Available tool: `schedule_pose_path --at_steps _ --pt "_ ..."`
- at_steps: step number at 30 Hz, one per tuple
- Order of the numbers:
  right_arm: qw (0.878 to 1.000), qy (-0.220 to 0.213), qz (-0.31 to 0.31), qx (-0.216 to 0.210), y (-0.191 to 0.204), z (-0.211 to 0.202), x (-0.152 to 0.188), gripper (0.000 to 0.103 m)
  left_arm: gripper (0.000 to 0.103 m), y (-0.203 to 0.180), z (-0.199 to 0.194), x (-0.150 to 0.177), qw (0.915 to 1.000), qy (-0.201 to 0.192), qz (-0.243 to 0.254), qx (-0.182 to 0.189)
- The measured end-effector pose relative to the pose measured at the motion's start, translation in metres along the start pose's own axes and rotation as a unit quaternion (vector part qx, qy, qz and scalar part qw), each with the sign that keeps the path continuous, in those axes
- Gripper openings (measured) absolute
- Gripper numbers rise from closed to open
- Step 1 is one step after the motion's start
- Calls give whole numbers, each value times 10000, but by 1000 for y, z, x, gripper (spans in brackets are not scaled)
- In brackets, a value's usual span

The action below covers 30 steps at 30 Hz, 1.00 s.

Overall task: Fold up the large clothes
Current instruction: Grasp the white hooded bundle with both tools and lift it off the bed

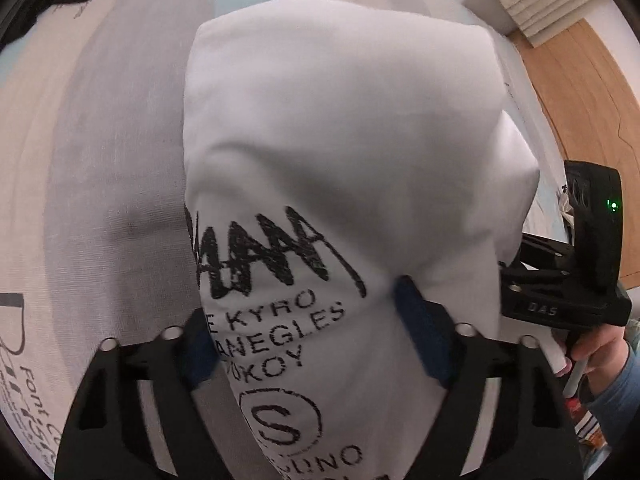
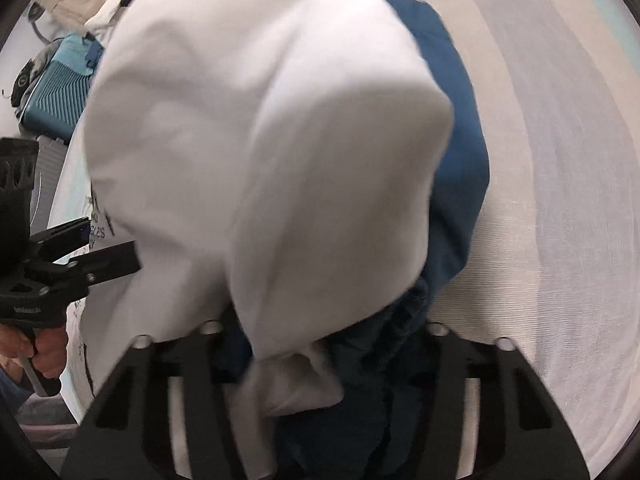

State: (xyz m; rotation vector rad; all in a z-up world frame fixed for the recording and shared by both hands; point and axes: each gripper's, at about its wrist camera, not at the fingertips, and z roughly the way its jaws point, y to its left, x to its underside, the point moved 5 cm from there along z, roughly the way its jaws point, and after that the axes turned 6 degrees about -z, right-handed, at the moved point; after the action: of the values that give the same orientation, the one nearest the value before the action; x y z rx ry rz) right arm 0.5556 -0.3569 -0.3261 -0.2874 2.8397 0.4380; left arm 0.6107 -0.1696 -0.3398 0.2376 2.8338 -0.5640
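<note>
A: Count?
B: One white printed cotton shirt (image 1: 340, 168), one crumpled dark blue garment (image 2: 452, 152), both on the striped bed sheet (image 1: 100, 160).
A: Tools?
B: Left tool (image 1: 316, 340) clamped on shirt. Right tool (image 2: 320, 360): tips buried in cloth, cannot tell.

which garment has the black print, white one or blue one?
The white garment: black lettering and a circled S run down its left part, between the left tool's pads. The blue garment beneath it is plain, no print visible.

A pale striped bed sheet (image 1: 100, 152) covers the work surface under soft, even light. Beyond its edge lie a wooden floor (image 1: 580, 120) and a teal ribbed case (image 2: 56, 96).
</note>
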Motion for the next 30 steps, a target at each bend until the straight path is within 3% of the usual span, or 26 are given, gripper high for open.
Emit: schedule_pose_path --at_steps 3,7,12,22,25,30 --pt "9998 -57 -141 130 12 -3 -7 31 54 -5 -9 -3 10000 -66 48 -5" --pt "9994 -311 -71 130 17 -14 -5 26 37 -7 -23 -3 9998 -182 81 52" --pt "9985 -539 -2 115 27 -31 15 23 35 -20 -37 3 9992 -290 261 -42" --pt "9954 -943 -38 186 27 -66 2 20 32 -55 -55 8 9977 -405 523 -156" --pt "9935 -1100 -62 272 44 -72 11 20 31 -63 -60 12 9969 -458 619 -149" --pt "9903 -1349 129 316 38 -105 35 20 31 -82 -79 21 9949 -532 853 -124"
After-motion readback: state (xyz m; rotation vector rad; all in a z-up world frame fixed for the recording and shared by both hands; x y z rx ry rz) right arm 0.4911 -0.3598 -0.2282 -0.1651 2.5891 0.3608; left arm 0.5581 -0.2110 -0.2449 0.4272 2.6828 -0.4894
